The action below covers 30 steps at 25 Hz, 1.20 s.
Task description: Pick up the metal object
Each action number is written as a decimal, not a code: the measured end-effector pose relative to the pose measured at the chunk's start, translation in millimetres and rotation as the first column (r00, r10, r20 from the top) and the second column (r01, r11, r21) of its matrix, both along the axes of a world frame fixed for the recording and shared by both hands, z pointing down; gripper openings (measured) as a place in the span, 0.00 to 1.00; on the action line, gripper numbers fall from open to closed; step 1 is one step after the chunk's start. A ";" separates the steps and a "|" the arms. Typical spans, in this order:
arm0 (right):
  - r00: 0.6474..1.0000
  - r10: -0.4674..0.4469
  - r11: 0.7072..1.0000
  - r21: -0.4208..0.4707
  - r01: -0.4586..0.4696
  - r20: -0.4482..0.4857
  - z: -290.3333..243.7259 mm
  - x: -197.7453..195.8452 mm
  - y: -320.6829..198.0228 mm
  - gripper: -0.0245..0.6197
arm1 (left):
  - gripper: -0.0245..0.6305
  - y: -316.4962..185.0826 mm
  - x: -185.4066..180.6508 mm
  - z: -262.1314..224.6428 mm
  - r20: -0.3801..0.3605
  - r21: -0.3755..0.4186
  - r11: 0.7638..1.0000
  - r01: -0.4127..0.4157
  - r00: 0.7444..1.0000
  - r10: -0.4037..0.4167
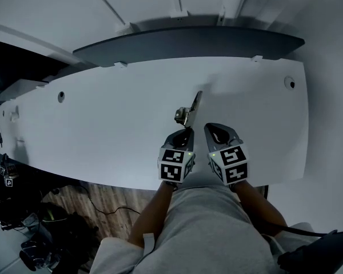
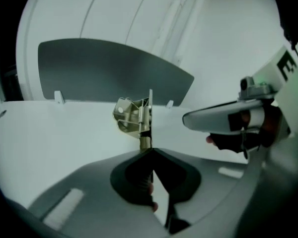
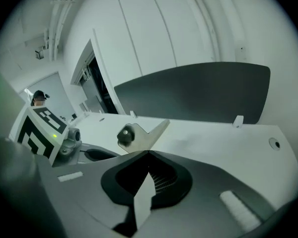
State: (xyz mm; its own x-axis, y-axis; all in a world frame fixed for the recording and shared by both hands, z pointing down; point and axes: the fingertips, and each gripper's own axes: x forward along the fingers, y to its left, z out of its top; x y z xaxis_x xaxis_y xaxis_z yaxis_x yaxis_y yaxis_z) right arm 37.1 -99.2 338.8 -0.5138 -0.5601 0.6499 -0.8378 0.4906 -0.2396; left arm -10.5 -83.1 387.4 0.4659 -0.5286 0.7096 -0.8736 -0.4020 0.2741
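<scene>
Metal object point(image 1: 188, 111): small hinge-type bracket, a flat plate plus a folded piece with a coil spring and a brass-coloured stub at the near end. It's over the middle of the white worktop point(image 1: 103, 124), toward the near edge, long axis pointing away from the person. Left hand-held gripper point(image 2: 150, 151) is clamped on it: jaws pinched onto the near end, stub running straight into the tips, plate standing on edge just above them. Can't tell whether the metal object is clear of the surface or touching it. Right hand-held gripper point(image 3: 149, 152) sits just beside the left one, jaws closed on each other with nothing between them. Its own view shows the plate just past its tips, and the head view shows a gap between them. Each gripper carries a marker cube at the back, left point(image 1: 175, 164) and right point(image 1: 231, 163), each with a small green light lit. Bare forearms run back to a grey garment point(image 1: 211, 227). Two round holes in the worktop, one far right point(image 1: 290, 83), one left point(image 1: 61, 96). Dark grey curved panel point(image 1: 188, 41) stands along the far edge. Wood floor point(image 1: 97, 198) with cables shows at lower left.
</scene>
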 end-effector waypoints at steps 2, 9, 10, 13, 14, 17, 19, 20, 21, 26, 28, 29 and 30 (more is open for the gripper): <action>0.995 0.027 0.998 0.053 -0.032 0.097 -25.7 -0.3 -9.2 0.04 | 0.04 -9.5 0.2 -26.6 -0.038 0.092 0.996 0.015 0.999 -0.011; 0.897 0.008 0.973 0.204 -0.109 0.441 -135.5 -10.3 -35.7 0.33 | 0.04 -19.4 -0.9 -117.2 -0.123 0.366 0.929 0.059 0.992 -0.015; 0.890 -0.010 0.969 0.224 -0.104 0.456 -147.4 -12.1 -36.4 0.34 | 0.04 -18.9 -0.5 -128.4 -0.134 0.398 0.915 0.067 0.991 -0.015; 0.879 -0.087 0.952 0.299 -0.065 0.469 -181.6 -22.0 -30.2 0.45 | 0.04 -19.0 0.2 -161.8 -0.165 0.486 0.869 0.092 0.986 -0.013; 0.879 -0.120 0.943 0.329 -0.043 0.461 -192.2 -26.9 -26.0 0.49 | 0.04 -19.7 0.7 -173.2 -0.177 0.514 0.852 0.102 0.984 -0.011; 0.886 -0.222 0.908 0.418 0.035 0.408 -217.0 -44.4 -11.5 0.57 | 0.04 -20.5 4.6 -203.1 -0.224 0.582 0.802 0.135 0.975 -0.002; 0.889 -0.265 0.884 0.463 0.068 0.374 -227.1 -52.7 -3.8 0.58 | 0.04 -17.6 5.8 -211.8 -0.229 0.604 0.786 0.136 0.973 0.008; 0.887 -0.277 0.876 0.477 0.075 0.369 -230.6 -55.0 -1.1 0.59 | 0.04 -15.7 5.9 -214.2 -0.228 0.612 0.779 0.134 0.974 0.011; 0.883 -0.286 0.872 0.484 0.077 0.373 -233.3 -56.3 0.9 0.60 | 0.04 -14.0 6.1 -217.1 -0.235 0.620 0.772 0.139 0.972 0.014; 0.846 -0.332 0.855 0.512 0.083 0.418 -244.2 -54.9 3.0 0.76 | 0.04 -6.7 7.5 -227.5 -0.247 0.660 0.740 0.134 0.968 0.045; 0.833 -0.352 0.854 0.510 0.100 0.428 -244.5 -54.2 2.2 0.82 | 0.04 -2.2 11.2 -231.4 -0.244 0.673 0.731 0.114 0.967 0.074; 0.820 -0.372 0.853 0.509 0.117 0.436 -244.9 -55.3 2.6 0.83 | 0.04 0.5 14.1 -232.9 -0.247 0.676 0.730 0.099 0.964 0.097; 0.802 -0.402 0.847 0.513 0.142 0.442 -246.5 -57.6 4.2 0.83 | 0.04 3.9 18.0 -234.2 -0.252 0.679 0.730 0.079 0.959 0.130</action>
State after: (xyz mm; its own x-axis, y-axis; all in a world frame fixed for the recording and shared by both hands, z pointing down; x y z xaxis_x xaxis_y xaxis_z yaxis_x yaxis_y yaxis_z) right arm -20.5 -95.0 92.3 -0.8688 -0.4938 -0.0361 -0.4628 0.8358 -0.2955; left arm 7.5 -79.2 153.2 0.5976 -0.8017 0.0137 -0.7954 -0.5906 0.1360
